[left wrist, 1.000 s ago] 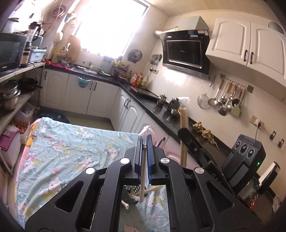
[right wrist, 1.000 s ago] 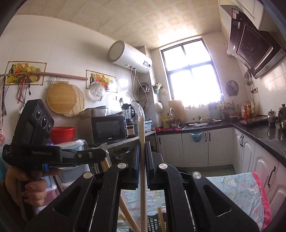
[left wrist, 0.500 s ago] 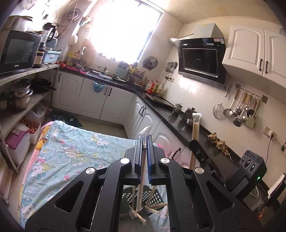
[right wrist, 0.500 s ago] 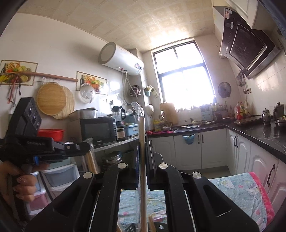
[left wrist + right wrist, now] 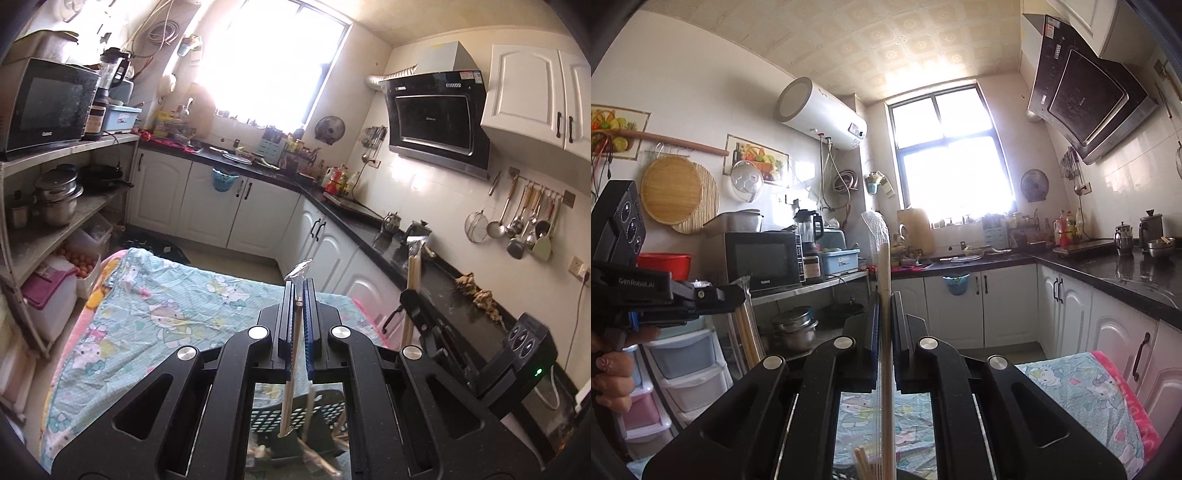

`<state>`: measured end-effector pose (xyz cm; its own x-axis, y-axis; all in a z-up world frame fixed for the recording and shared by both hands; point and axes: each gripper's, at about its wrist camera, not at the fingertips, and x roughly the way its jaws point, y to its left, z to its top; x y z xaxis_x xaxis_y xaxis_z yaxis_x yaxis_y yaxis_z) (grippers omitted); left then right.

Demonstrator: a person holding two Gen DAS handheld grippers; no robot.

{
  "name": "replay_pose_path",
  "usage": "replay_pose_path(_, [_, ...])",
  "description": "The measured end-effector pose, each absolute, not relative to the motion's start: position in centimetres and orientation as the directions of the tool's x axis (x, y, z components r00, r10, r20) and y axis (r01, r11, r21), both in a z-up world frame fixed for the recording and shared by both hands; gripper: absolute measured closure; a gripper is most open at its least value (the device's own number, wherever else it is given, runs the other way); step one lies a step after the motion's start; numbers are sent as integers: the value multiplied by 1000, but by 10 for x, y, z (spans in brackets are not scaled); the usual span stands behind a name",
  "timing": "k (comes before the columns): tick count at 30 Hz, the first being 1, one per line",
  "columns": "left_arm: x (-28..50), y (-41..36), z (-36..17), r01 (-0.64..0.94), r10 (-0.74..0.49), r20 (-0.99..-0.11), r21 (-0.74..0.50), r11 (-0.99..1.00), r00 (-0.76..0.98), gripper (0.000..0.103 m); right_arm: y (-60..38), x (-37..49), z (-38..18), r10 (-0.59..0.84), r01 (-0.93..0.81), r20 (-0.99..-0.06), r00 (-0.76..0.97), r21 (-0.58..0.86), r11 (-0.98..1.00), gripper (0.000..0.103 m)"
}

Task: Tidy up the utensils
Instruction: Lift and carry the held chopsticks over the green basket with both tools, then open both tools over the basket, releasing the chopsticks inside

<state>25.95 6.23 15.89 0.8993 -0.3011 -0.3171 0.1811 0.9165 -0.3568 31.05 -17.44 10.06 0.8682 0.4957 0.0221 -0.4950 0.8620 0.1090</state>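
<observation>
L gripper (image 5: 295, 295) & R gripper (image 5: 885, 306): jaws each clamped on wrapped chopsticks (image 5: 289, 387), upright over black basket (image 5: 325, 413).

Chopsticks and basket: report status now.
Left gripper shut on wrapped chopsticks, right gripper shut on another wrapped pair. Black basket below the left pair's tips. Nothing blocking.

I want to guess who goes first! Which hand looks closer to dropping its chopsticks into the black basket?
Probably the left. The left gripper holds its wrapped chopsticks upright with the tip right over the black basket. The right gripper grips its chopsticks too, but its view barely shows the basket.
</observation>
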Motion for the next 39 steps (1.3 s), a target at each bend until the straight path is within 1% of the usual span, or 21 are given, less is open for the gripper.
replay_pose_path(2, [261,62,153,172,-291,-324,-350,921,900,101,-172,311,98,495,-495,27,869,104,863,96])
replay_pose_path(12, [266,59,128,159,-279,-341,-341,927,898,101,-170,323,70,473,-470,-2,881,102,877,96])
replay_pose_path(16, [267,57,119,157,-283,-354,-345,925,891,101,-173,323,65,467,-463,-9,884,112,879,83])
replay_pose_path(20, [266,55,114,159,-290,-366,-348,924,884,101,-177,320,62,473,-467,-18,881,129,875,80])
replay_pose_path(22, [266,54,111,160,-292,-371,-347,924,881,101,-180,316,62,477,-470,-26,879,130,873,71])
replay_pose_path(26, [264,54,105,155,-291,-387,-346,925,875,101,-184,306,62,501,-492,-47,864,132,861,64])
replay_pose_path(27, [264,54,104,154,-290,-389,-345,926,874,101,-186,303,63,504,-494,-49,862,137,859,60])
replay_pose_path(30, [261,52,102,152,-291,-398,-345,926,870,101,-193,295,64,520,-506,-54,853,160,847,58])
replay_pose_path(32, [259,51,100,156,-296,-404,-344,926,866,101,-198,287,65,524,-510,-54,850,162,845,54])
replay_pose_path(33, [258,51,99,158,-298,-407,-342,926,864,98,-201,282,66,528,-514,-54,848,164,842,53])
replay_pose_path(34, [257,50,98,159,-299,-411,-342,926,861,93,-204,278,66,532,-518,-55,845,165,839,52])
replay_pose_path(35, [257,50,98,161,-302,-413,-343,926,859,90,-206,274,66,536,-521,-58,842,169,837,51])
replay_pose_path(37, [255,49,96,160,-302,-418,-341,926,857,80,-212,267,66,539,-522,-67,839,178,834,48])
replay_pose_path(39, [252,48,95,163,-304,-419,-340,926,856,77,-218,261,66,537,-517,-75,840,185,836,47])
